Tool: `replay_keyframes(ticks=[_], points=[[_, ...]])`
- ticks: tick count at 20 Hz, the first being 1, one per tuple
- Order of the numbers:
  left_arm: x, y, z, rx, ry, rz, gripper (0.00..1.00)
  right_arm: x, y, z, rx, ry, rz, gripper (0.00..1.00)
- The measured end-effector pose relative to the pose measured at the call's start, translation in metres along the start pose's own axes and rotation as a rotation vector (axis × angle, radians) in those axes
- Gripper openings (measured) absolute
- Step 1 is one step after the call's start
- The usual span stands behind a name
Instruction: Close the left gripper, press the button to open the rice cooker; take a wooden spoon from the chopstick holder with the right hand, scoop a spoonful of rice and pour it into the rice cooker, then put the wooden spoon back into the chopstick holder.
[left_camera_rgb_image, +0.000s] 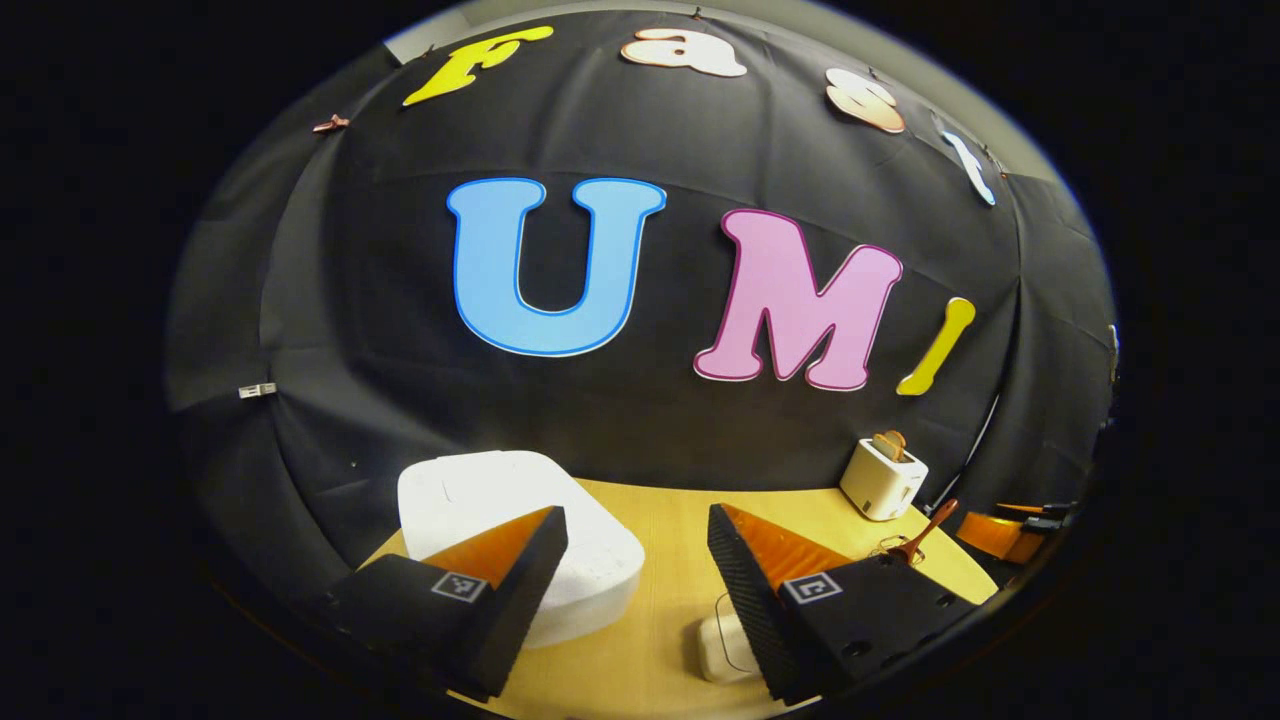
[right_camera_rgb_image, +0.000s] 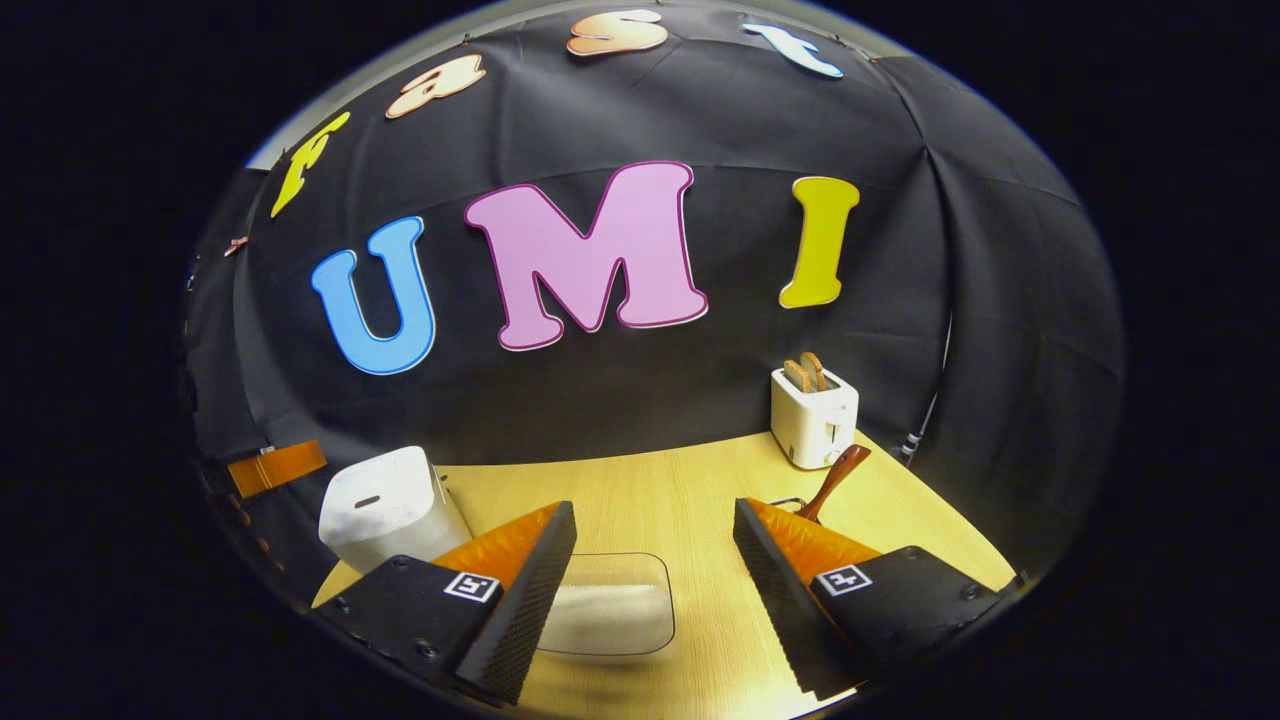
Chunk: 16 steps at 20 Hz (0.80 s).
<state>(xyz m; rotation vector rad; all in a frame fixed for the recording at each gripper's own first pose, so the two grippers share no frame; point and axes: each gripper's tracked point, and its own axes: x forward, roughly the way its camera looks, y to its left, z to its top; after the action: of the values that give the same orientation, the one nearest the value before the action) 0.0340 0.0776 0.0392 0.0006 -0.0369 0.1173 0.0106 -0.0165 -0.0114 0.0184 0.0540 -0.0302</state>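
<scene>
The white rice cooker (left_camera_rgb_image: 520, 540) sits with its lid down at the table's left, partly behind my left finger. My left gripper (left_camera_rgb_image: 638, 545) hovers open above the table, just right of the cooker. A wooden spoon (left_camera_rgb_image: 925, 532) leans out of a wire chopstick holder (left_camera_rgb_image: 893, 548) behind my right finger. In the right gripper view the cooker (right_camera_rgb_image: 385, 505) stands at the left and a clear container of rice (right_camera_rgb_image: 610, 603) lies between the fingers of my open right gripper (right_camera_rgb_image: 655, 540). The spoon handle (right_camera_rgb_image: 835, 478) rises just beyond the right finger.
A white toaster (right_camera_rgb_image: 815, 415) with bread slices stands at the back right by the cloth wall; it shows too in the left gripper view (left_camera_rgb_image: 882, 478). The other gripper (left_camera_rgb_image: 1010, 530) appears at the far right edge. The wooden table (right_camera_rgb_image: 660, 490) has bare room in the middle.
</scene>
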Motion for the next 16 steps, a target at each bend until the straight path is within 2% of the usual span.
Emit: replay_keyframes(ticks=[2, 3, 4, 5, 6, 7, 9, 10, 11, 16], points=[[0.009, 0.011, 0.009, -0.007, -0.018, 0.006, 0.82, 0.001, -0.002, 0.0, -0.005, -0.001, -0.007, 0.98], [0.013, 0.018, 0.011, -0.007, -0.024, 0.013, 0.7, 0.001, -0.004, 0.0, -0.007, 0.0, -0.012, 0.98], [0.02, 0.023, 0.015, -0.005, -0.026, 0.012, 0.7, 0.0, -0.006, -0.001, -0.009, 0.003, -0.017, 0.98], [0.025, 0.027, 0.015, -0.006, -0.022, 0.004, 0.62, 0.0, -0.009, -0.001, -0.012, 0.005, -0.024, 0.98], [0.03, 0.031, 0.016, -0.007, -0.015, 0.003, 0.52, -0.001, -0.013, -0.001, -0.014, 0.004, -0.033, 0.99], [0.037, 0.041, 0.014, -0.008, -0.004, 0.023, 0.34, -0.001, -0.018, -0.001, -0.012, 0.004, -0.046, 0.98], [0.048, 0.065, 0.012, -0.012, 0.015, 0.094, 0.2, -0.002, -0.027, -0.001, -0.001, 0.004, -0.072, 0.99], [0.054, 0.073, 0.01, -0.023, 0.025, 0.11, 0.13, -0.004, -0.033, -0.001, 0.002, 0.004, -0.088, 0.99], [0.063, 0.074, 0.003, -0.034, 0.054, 0.09, 0.05, -0.006, -0.04, -0.001, 0.005, 0.003, -0.107, 0.99], [0.098, 0.085, -0.061, -0.065, 0.291, 0.06, 0.05, -0.017, -0.057, -0.004, 0.03, 0.008, -0.169, 0.98]])
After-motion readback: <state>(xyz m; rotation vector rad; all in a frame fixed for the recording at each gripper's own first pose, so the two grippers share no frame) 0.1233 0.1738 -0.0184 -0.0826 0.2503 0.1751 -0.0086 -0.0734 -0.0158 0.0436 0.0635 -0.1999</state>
